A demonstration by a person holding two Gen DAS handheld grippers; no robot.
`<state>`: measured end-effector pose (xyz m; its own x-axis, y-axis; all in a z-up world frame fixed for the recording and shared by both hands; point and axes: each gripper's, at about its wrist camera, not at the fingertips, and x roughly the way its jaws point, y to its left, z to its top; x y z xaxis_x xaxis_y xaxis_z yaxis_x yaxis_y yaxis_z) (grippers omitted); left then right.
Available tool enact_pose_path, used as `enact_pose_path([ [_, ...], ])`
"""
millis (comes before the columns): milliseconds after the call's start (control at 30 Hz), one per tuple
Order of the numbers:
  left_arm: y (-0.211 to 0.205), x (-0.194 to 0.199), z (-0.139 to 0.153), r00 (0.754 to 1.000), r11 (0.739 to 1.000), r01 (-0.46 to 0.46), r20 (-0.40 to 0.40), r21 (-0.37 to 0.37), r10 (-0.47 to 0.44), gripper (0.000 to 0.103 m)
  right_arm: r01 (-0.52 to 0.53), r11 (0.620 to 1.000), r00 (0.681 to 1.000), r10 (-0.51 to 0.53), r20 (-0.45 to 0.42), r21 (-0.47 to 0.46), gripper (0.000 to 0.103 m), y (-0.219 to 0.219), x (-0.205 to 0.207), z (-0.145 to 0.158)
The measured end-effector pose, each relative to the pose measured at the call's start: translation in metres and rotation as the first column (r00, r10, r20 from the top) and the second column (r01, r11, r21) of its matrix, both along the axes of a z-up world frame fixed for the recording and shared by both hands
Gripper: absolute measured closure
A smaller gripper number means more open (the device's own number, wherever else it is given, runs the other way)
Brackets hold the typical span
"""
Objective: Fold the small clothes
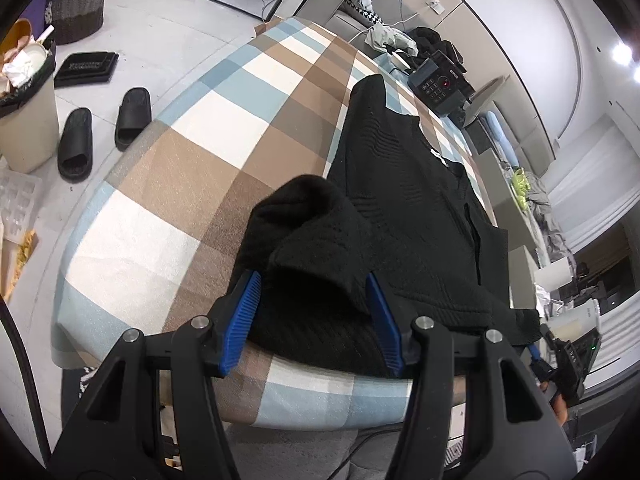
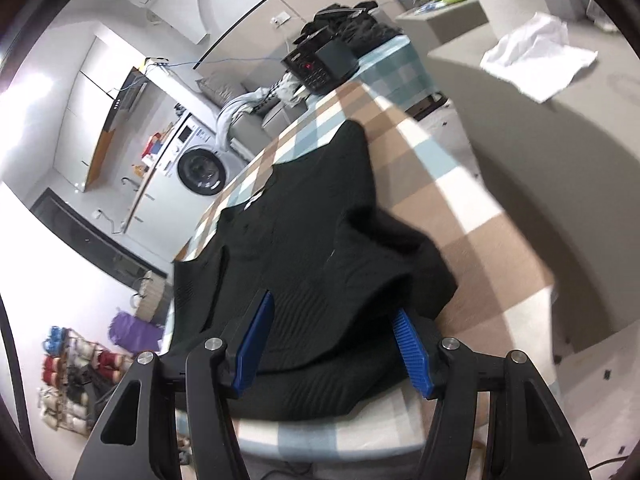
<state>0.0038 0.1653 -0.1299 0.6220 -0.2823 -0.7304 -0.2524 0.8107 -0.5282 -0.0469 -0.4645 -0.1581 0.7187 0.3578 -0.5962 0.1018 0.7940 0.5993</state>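
Black knitwear (image 1: 420, 208) lies spread along the checked cloth of the bench (image 1: 192, 184), its near hem at the front edge. Only the left view shows a pair of black slippers (image 1: 104, 132) and a bin (image 1: 24, 112) on the pale floor; only the right view shows a white sheet (image 2: 536, 60) and a shoe rack (image 2: 76, 376). Both show a washing machine (image 2: 202, 170). The left tongs (image 1: 314, 280) stand half open around a bunched fold of the garment, which fills the gap. The right tongs (image 2: 334, 312) gape half open over the hem; whether the pads press I cannot tell.
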Motion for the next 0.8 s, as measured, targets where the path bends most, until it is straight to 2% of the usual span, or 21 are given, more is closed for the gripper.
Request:
enact_pose_path([
  [100, 0.001, 0.001, 0.007, 1.0, 0.999, -0.003, 0.009, 0.035, 0.003, 0.052, -0.017, 0.999, 0.999, 0.018, 0.029, -0.052, 0.042, 0.002, 0.0, 0.012],
  [300, 0.009, 0.001, 0.013, 0.999, 0.999, -0.019, 0.028, 0.041, 0.018, 0.052, 0.029, 0.994, 0.997, -0.02, 0.08, -0.108, 0.042, -0.011, -0.009, 0.027],
  [467, 0.01, 0.007, 0.017, 0.999, 0.999, -0.019, 0.046, 0.042, 0.017, 0.052, -0.069, 0.992, 0.997, 0.074, 0.039, -0.101, 0.042, -0.001, 0.006, 0.019],
  [633, 0.008, 0.006, 0.022, 0.998, 0.999, -0.011, 0.058, 0.047, 0.008, 0.052, -0.153, 0.983, 0.987, 0.158, 0.035, -0.103, 0.042, 0.018, 0.007, 0.015],
  [700, 0.008, 0.005, 0.021, 0.998, 0.999, -0.009, 0.057, 0.049, 0.006, 0.052, -0.161, 0.977, 0.986, 0.166, 0.026, -0.136, 0.042, 0.022, 0.007, 0.012],
  [800, 0.008, 0.007, 0.017, 0.999, 0.999, -0.011, 0.046, 0.049, 0.009, 0.052, -0.146, 0.983, 0.989, 0.144, -0.018, -0.111, 0.042, 0.02, 0.012, 0.001],
])
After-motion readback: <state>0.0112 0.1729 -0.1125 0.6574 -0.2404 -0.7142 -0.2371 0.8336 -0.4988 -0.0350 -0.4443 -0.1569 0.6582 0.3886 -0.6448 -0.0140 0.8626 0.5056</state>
